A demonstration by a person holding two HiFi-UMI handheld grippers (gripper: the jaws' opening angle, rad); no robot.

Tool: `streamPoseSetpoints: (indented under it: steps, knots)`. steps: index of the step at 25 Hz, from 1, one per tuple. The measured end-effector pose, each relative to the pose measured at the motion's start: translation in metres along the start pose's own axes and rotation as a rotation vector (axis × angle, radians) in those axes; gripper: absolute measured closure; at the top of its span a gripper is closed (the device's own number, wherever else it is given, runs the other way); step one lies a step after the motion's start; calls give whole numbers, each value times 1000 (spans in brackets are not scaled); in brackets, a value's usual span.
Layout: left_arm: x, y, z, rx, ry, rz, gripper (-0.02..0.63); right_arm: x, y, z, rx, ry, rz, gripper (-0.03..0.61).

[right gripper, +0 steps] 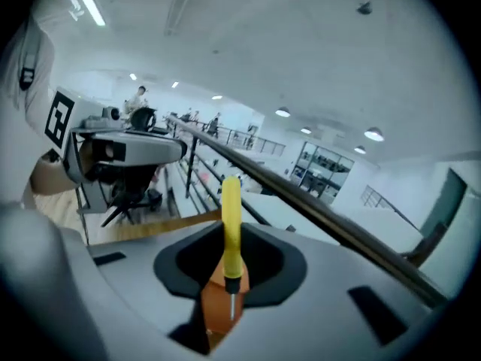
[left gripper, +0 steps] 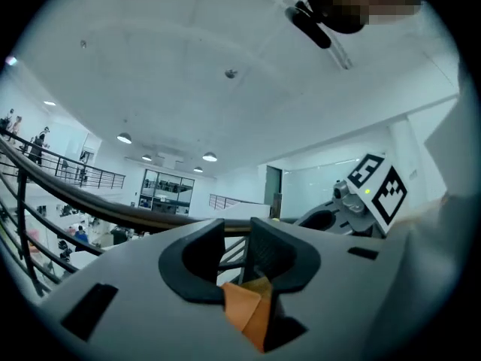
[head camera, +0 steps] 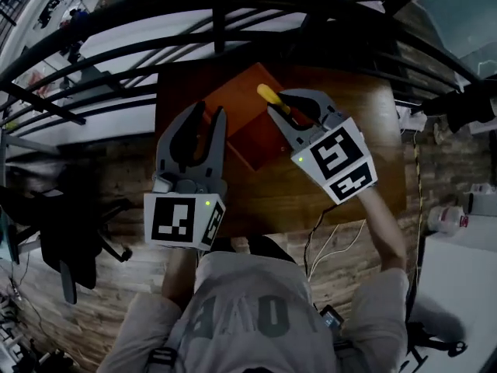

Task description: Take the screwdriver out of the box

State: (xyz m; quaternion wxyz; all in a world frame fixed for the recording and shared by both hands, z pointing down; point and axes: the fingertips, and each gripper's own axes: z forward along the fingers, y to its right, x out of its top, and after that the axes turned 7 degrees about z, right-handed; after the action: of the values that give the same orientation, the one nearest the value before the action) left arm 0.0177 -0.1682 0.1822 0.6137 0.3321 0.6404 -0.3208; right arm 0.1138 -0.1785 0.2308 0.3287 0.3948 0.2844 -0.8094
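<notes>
My right gripper [head camera: 289, 104] [right gripper: 229, 277] is shut on the yellow-handled screwdriver [head camera: 273, 99] [right gripper: 231, 224]. The handle sticks out past the jaws and the thin metal shaft points back toward the camera. It hangs above the orange-brown box [head camera: 256, 134] [right gripper: 216, 310] on the brown table [head camera: 357, 99]. My left gripper [head camera: 211, 112] [left gripper: 239, 262] is raised just left of the box and points level. Its jaws stand a narrow gap apart with nothing between them. Through that gap the box [left gripper: 248, 314] shows below.
A black railing [head camera: 233, 2] runs beyond the table's far edge. Cables [head camera: 330, 235] hang at the near edge. A black stand [head camera: 70, 231] is on the floor at left, and a white bottle [head camera: 446, 217] sits at the right.
</notes>
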Motion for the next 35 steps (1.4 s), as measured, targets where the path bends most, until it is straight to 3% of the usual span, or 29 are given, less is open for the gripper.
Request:
streamPoseSetpoints:
  steps: [2,5,10,14,23,29,35]
  knots:
    - [31,0,-5,-10,52,5,512,32,1,-30,-99,145,40,502]
    - [70,0,-15,17,137,54,512,64,-1,-64,-248,304,14,502]
    - [102,11,-27,30,247,174,511,77,-7,-104,-427,439,83,502]
    - [101,19,-22,14,284,173,512,71,-10,-136,-552,542,198,500]
    - [84,57,-21,-91,251,175,512,39,-37,-173,-630,610,297,500]
    - [75,85,-22,-161,229,176,512,20,-21,-171,-651,600,370,500]
    - [73,84,-20,-155,222,171,511,16,-16,-171,-659,599,376,500]
